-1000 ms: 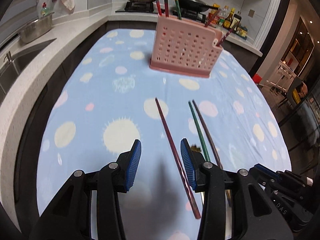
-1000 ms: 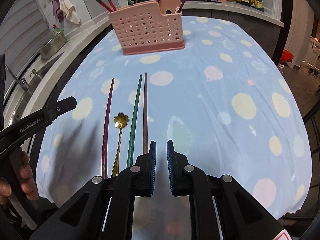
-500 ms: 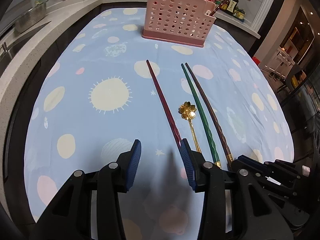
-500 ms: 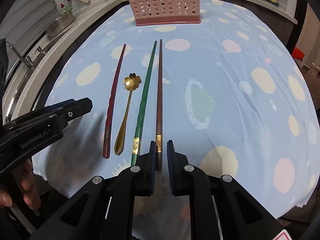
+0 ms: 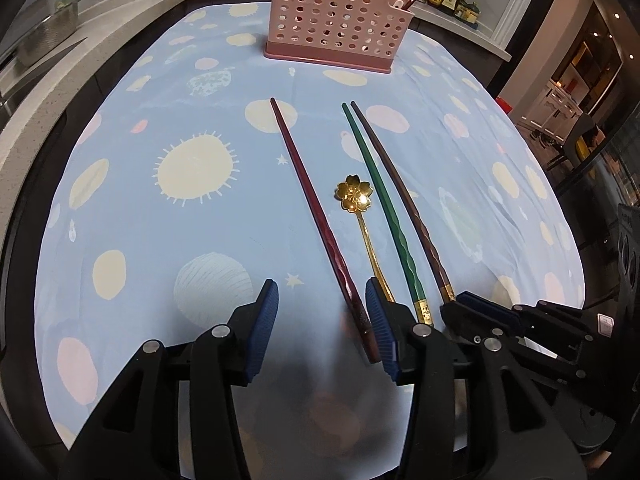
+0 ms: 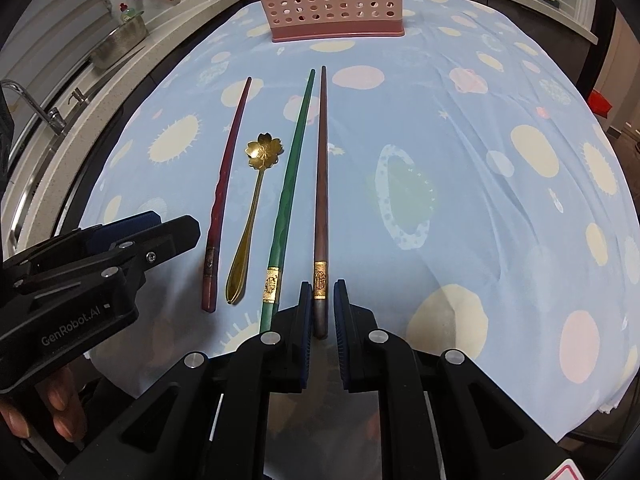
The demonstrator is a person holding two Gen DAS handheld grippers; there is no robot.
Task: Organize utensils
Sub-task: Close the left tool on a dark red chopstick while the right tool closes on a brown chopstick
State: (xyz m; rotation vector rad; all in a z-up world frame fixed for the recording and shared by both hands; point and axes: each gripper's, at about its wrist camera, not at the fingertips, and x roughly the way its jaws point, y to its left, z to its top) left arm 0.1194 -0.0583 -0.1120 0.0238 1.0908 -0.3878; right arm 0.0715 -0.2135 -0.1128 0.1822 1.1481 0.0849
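Chopsticks (image 6: 321,184) lengthwise on cloth (image 6: 460,128), tips toward pink basket (image 6: 328,4)

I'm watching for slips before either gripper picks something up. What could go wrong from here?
1. The right gripper has its jaws nearly shut above the brown chopstick's end; lowered like this, it may shove that into the green chopstick close beside it.
2. The left gripper's jaws are opening, with the red chopstick's end close to one pad; that pad could catch the gold spoon's handle alongside.
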